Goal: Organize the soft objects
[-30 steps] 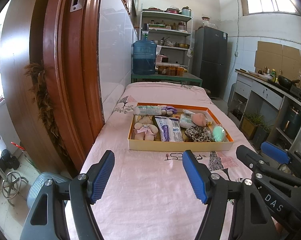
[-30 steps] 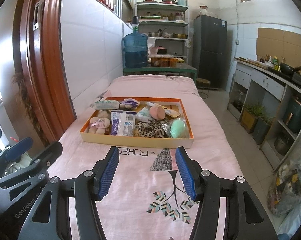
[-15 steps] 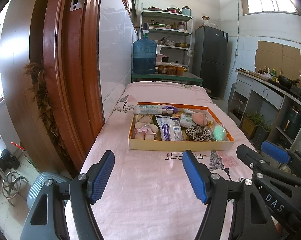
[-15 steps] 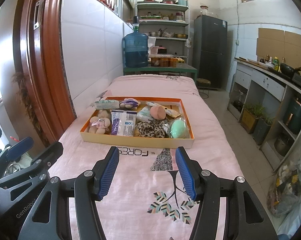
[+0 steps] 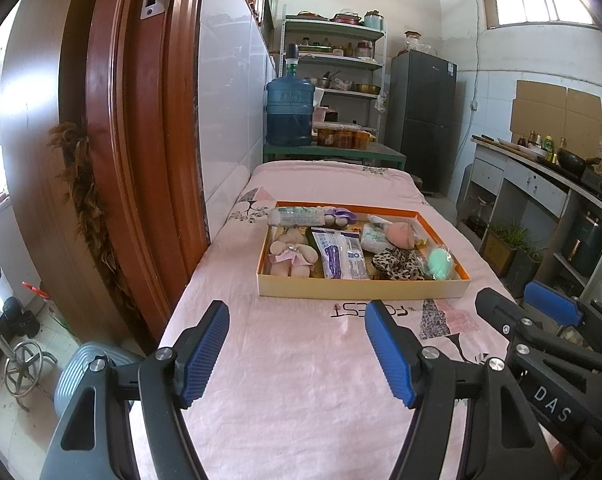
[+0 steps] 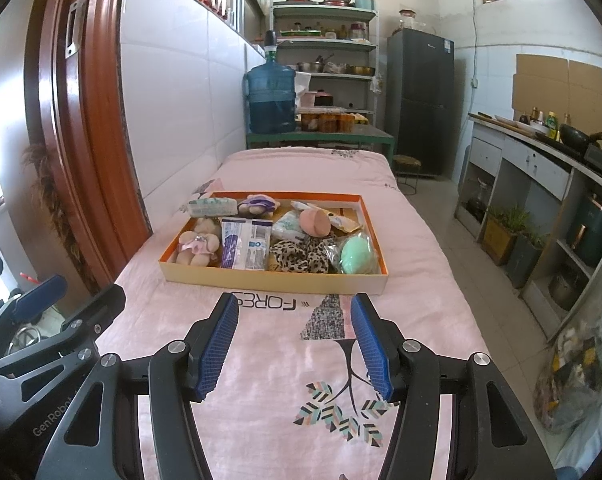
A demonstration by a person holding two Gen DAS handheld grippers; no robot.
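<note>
A shallow orange-rimmed box [image 5: 357, 287] [image 6: 269, 280] sits on a pink-covered bed. It holds a plush bear [image 5: 291, 254] [image 6: 197, 246], a wipes pack [image 5: 343, 258] [image 6: 247, 248], a leopard-print scrunchie [image 5: 399, 262] [image 6: 301, 258], a green sponge in plastic [image 5: 440, 263] [image 6: 357, 256], a pink puff [image 5: 399, 234] [image 6: 315, 222], a purple plush [image 6: 259, 204] and a tissue pack [image 5: 295, 216]. My left gripper [image 5: 297, 350] and right gripper [image 6: 295, 344] are both open and empty, held above the bed in front of the box.
A brown wooden door frame [image 5: 141, 160] and tiled wall run along the bed's left side. A blue water jug [image 5: 289, 114] stands on a green table beyond the bed. A counter [image 6: 541, 160] and floor lie to the right.
</note>
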